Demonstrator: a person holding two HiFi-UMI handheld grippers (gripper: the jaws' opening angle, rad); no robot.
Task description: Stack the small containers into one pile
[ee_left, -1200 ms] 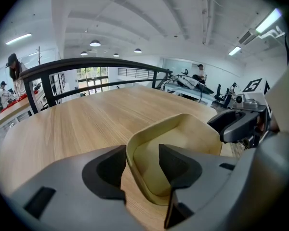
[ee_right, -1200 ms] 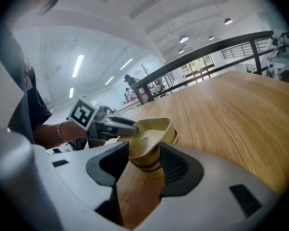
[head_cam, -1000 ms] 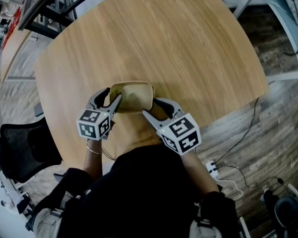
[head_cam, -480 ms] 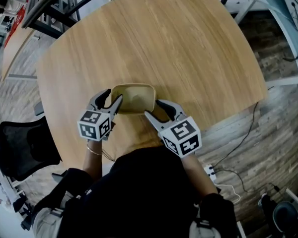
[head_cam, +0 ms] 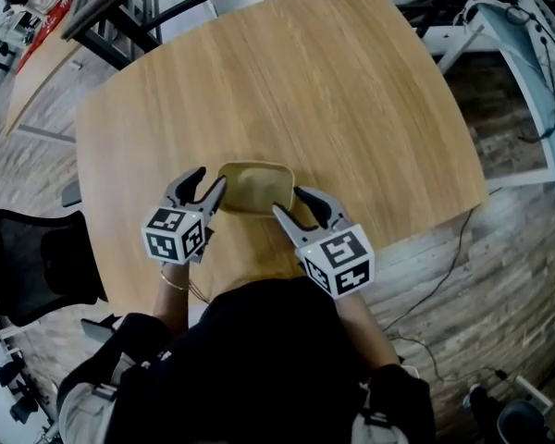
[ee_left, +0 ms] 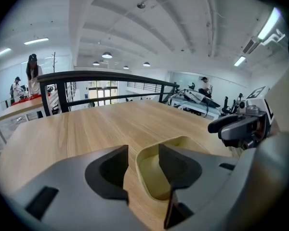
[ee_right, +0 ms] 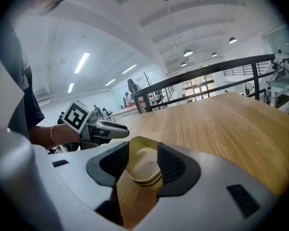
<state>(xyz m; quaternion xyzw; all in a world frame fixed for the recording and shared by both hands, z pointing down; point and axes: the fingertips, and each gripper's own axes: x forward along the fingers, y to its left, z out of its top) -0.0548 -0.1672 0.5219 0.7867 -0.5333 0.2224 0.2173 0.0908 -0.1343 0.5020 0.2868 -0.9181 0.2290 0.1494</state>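
On the grained wooden table, smooth tan rounded-rectangular containers sit nested, with the left gripper and right gripper each spread astride a near rim corner.

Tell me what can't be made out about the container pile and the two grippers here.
- Number of containers in the pile: the head view looks down from above; in the right gripper view the jaws cover its sides.
- Whether the left gripper touches the pile: in the left gripper view its own jaw covers the contact spot.
- The pile's near corners: in the head view the left gripper and right gripper overlap them.
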